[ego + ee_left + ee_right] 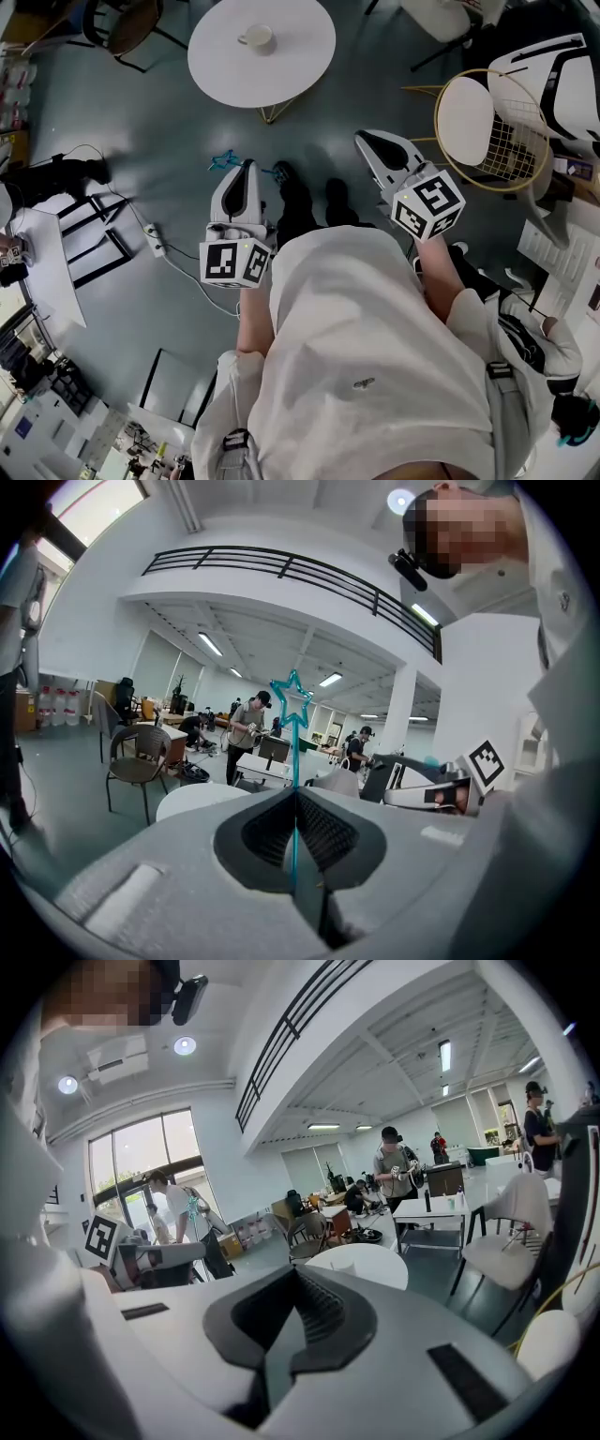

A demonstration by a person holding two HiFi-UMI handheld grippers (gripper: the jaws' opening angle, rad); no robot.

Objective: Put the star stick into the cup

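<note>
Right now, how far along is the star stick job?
Done: the star stick is picked up, clamped in the left tool. In hand: the stick, with the person standing apart from the white table. Left: reaching the cup on it and dropping the stick in. The right tool is shut, empty.

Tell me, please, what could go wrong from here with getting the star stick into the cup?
1. The left gripper is shut on the thin star stick at its lower part only, so the stick may pivot or slip on the way.
2. The cup on the table looks small; a long stick could tip it.
3. The right gripper is shut and empty, so nothing steadies the cup.
</note>
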